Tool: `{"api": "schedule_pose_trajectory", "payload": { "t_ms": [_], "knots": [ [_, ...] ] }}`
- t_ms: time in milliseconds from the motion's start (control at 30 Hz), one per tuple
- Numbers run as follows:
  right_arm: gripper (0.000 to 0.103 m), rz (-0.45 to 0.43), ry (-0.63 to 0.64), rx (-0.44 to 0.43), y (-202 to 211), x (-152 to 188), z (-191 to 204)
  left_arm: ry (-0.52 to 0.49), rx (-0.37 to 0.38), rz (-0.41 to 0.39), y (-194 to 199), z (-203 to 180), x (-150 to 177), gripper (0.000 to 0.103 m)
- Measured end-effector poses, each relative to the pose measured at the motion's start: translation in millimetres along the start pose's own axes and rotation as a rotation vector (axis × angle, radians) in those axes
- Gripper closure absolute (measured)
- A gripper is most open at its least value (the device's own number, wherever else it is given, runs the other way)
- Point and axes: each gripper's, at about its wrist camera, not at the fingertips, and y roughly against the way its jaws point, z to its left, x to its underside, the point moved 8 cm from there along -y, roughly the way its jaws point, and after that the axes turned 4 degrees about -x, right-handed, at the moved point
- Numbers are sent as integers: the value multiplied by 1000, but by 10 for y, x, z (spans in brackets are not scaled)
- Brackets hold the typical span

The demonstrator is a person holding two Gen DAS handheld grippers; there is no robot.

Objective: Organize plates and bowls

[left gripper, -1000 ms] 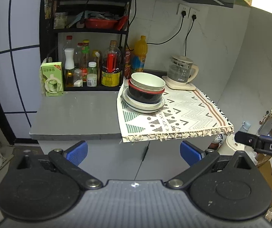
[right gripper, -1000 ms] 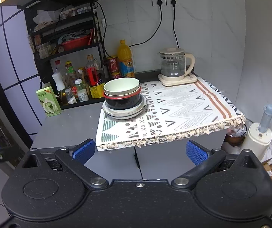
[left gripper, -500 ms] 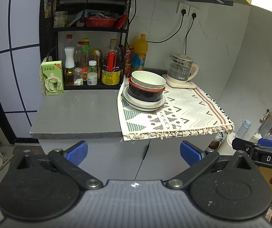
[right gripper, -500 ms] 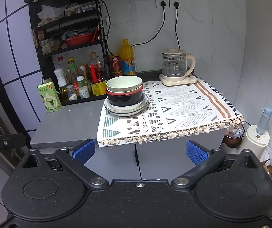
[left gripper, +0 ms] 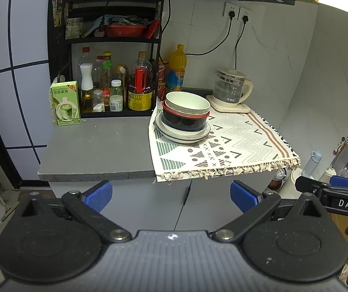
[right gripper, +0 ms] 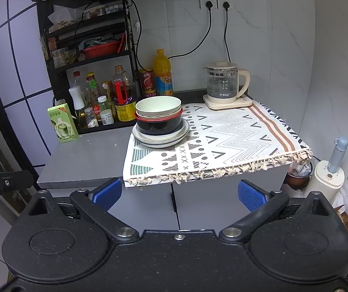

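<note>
Crockery sits in one stack [right gripper: 160, 124] on the patterned cloth [right gripper: 222, 141], left of the kettle [right gripper: 225, 84], bowls nested on plates; my left gripper [left gripper: 170, 196] and right gripper [right gripper: 177, 193] hang wide and empty short of the counter, so this fits either a finished stack or one awaiting sorting.

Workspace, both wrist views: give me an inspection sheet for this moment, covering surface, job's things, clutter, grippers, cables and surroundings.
Surface: grey counter, its right part covered by a patterned cloth whose fringe hangs over the front edge.
Job's things: one stack on the cloth's back left corner; pale bowl on top, black bowl with red rim below, plates at the bottom.
Clutter: green carton, bottles under a black rack, glass kettle.
Grippers: left gripper and right gripper both open, empty, short of the counter.
Cables: two black cords plugged into wall sockets.
Surroundings: tiled wall, range hood above.
</note>
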Motion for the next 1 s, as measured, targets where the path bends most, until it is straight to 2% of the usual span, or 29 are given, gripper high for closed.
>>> {"api": "schedule_pose_trajectory", "payload": {
  "t_ms": [1000],
  "knots": [
    [0, 7, -12, 9, -55, -2, -49, -1, -4, 20, -44, -62, 23, 1]
  ]
}}
